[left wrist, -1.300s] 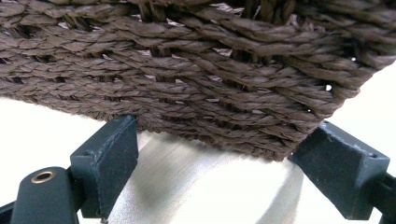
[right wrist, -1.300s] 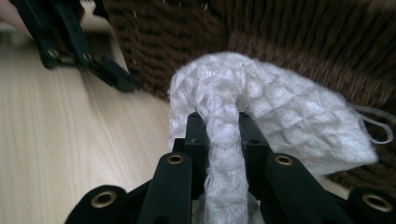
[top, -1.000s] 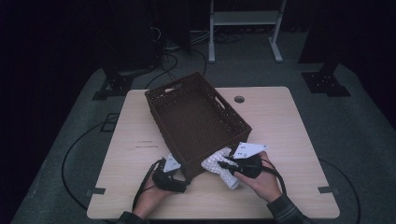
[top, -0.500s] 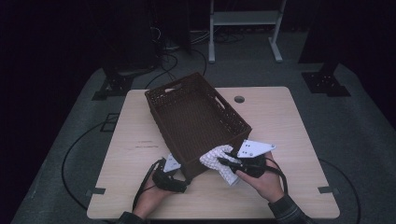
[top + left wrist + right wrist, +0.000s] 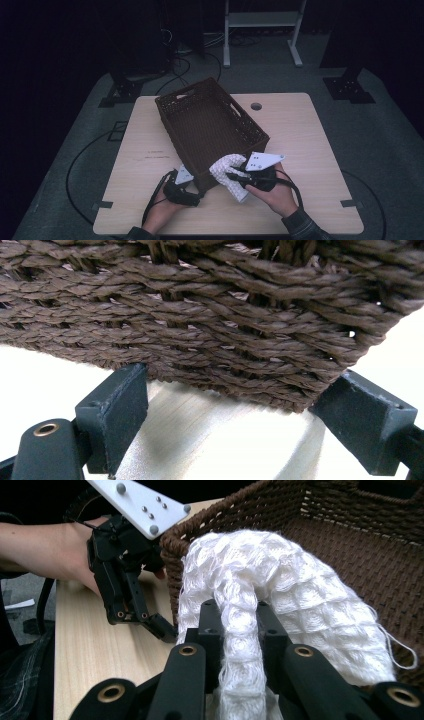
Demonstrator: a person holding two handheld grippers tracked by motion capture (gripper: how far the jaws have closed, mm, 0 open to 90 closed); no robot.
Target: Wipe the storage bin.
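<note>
Shifted slightly toward the woven basket (image 5: 210,127), the right gripper (image 5: 239,175) pinches a white cloth (image 5: 227,172) at its near corner. Left gripper (image 5: 192,192) stays, jaws wide around that corner. Wooden table (image 5: 310,150), grey floor (image 5: 380,165), dark room.

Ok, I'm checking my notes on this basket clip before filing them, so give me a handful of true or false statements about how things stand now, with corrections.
1. The right gripper is shut on the white cloth. True.
2. The cloth lies flat on the floor of the basket. False: it is held up at the basket's near rim, draped over the corner.
3. The left gripper has its jaws open, either side of the basket's lower corner. True.
4. The basket is white plastic. False: it is dark brown wickerwork.
5. The basket stands on a wooden table. True.
</note>
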